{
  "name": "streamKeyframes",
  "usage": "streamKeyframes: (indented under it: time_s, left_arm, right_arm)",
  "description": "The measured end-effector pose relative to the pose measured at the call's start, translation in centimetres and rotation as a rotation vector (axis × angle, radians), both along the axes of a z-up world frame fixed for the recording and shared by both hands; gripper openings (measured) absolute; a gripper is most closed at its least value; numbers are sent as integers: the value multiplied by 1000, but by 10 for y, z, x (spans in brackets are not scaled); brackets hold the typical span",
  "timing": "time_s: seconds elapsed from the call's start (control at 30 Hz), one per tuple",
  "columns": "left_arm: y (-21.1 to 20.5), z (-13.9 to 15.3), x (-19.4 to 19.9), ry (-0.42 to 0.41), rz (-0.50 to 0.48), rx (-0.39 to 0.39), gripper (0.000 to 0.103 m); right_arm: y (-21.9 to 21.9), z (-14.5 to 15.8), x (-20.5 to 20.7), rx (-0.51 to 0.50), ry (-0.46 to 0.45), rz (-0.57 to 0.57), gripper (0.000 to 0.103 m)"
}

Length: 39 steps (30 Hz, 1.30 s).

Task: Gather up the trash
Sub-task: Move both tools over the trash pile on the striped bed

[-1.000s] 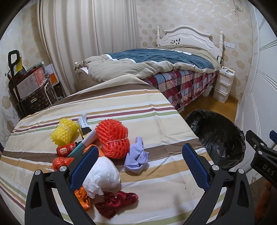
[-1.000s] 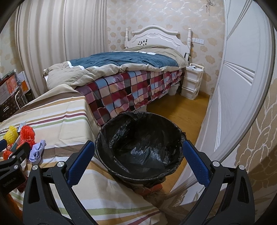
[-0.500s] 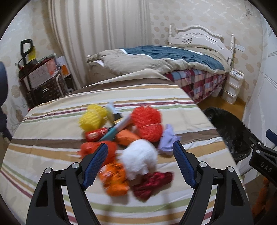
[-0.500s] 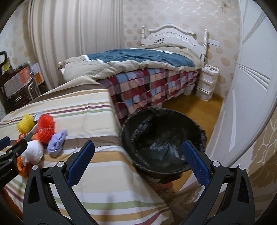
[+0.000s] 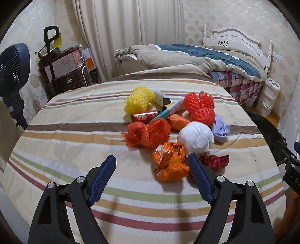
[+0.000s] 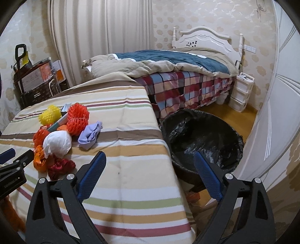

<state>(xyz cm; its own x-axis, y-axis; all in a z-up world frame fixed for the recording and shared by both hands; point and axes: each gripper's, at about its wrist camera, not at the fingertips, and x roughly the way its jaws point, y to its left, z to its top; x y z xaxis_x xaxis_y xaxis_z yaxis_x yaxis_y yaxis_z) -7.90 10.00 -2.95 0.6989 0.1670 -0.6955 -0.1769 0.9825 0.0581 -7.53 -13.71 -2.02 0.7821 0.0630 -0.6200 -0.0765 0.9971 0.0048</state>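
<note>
Right gripper (image 6: 148,169) jaws just narrower, empty.

Cream wallpaper (image 6: 196,16) with a pale floral pattern covers the walls. Long white curtains (image 5: 131,35) hang closed behind the bed (image 6: 178,75), which has a white carved headboard (image 6: 206,36), a tan and teal duvet and a red checked sheet. A white plastic drawer unit (image 6: 241,92) stands beside the headboard on the wooden floor (image 6: 221,112). A white panelled door (image 6: 277,105) fills the right side. In the far left corner a trolley of boxes (image 5: 63,67) stands near a dark blue fan (image 5: 13,63).
</note>
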Motion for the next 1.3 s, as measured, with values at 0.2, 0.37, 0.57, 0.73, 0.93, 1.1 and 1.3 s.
streamKeyframes:
  time_s: [0.2,0.37,0.57,0.73,0.93,1.1,1.3]
  left_arm:
    - [3,-7,2,22,12,-11,79]
    - [1,-10,6,21,10,-5,79]
    - [-4,-18,14,39,-4,9,79]
    - [-6,-21,15,53,-20,15,79]
    - [-1,-28,20,110,-16,-32,79]
    - [3,-30,19,119,-17,-69,79]
    - [6,-30,19,121,-17,-104,68]
  right_arm:
    - [-1,-2,-2,10,7,9,92]
    - [0,-5,-1,19,18,15,92]
    - [2,-9,0,20,24,19,92]
    - [6,-12,3,16,28,24,92]
    - [14,-14,3,7,33,39,92]
    - [16,-16,2,5,34,41,92]
    - [20,-17,1,4,37,49,92]
